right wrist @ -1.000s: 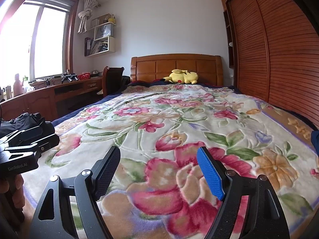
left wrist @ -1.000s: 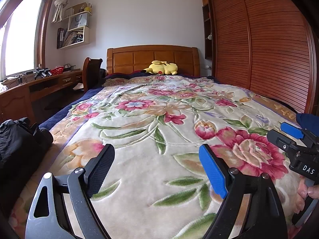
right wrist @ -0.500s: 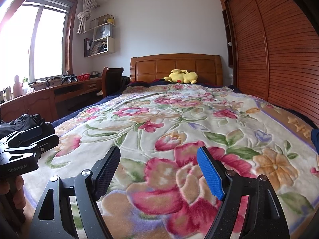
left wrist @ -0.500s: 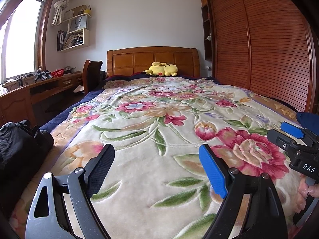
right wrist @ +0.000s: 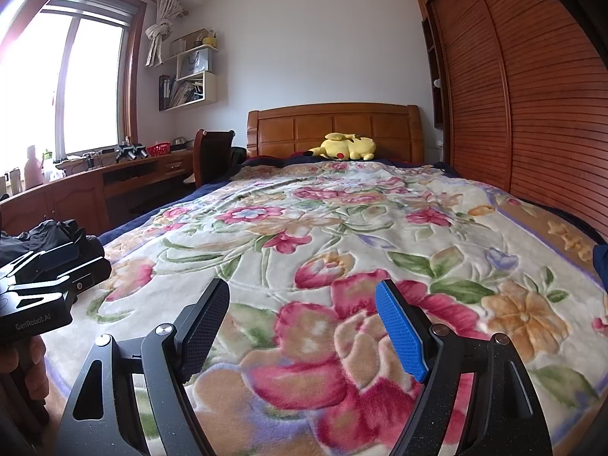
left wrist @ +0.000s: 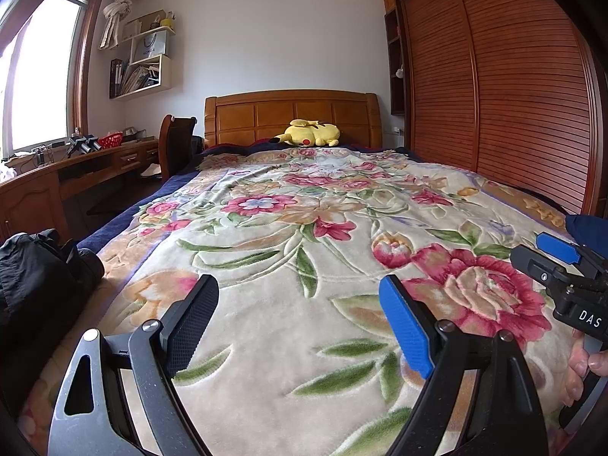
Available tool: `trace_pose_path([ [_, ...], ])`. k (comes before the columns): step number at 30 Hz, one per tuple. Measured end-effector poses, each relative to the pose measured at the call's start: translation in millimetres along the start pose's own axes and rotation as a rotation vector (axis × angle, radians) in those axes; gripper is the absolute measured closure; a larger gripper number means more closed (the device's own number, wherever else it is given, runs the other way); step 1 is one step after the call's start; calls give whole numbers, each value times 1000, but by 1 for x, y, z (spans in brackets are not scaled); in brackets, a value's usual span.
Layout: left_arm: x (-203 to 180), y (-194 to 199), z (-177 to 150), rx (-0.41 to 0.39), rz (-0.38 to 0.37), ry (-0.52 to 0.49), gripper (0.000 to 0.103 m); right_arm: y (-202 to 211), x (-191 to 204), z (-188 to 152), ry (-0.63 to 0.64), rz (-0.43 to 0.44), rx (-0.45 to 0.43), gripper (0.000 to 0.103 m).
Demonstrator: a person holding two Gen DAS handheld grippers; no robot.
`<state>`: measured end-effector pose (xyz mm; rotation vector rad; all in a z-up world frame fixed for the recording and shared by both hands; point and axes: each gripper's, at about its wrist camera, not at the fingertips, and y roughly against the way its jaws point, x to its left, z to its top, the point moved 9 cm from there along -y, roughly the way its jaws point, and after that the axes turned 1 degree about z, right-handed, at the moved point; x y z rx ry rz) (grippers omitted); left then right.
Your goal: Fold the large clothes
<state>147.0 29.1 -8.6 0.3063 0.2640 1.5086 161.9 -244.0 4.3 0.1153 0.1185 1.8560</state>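
Black clothes (left wrist: 34, 277) lie untouched (bed's left edge); both grippers' jaws gape wide, empty.

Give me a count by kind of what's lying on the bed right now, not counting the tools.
Floral blanket: 1
Yellow plush toy: 1
Pile of black clothing at the bed's left edge: 1
Blue cloth at the right edge, mostly out of frame: 1
Total: 4
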Motion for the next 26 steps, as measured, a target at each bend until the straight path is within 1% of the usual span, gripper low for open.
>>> trace_pose_path([
  [26, 0, 1, 0, -3, 0, -1, 16, 0, -2, 1, -4, 0, -3, 22],
])
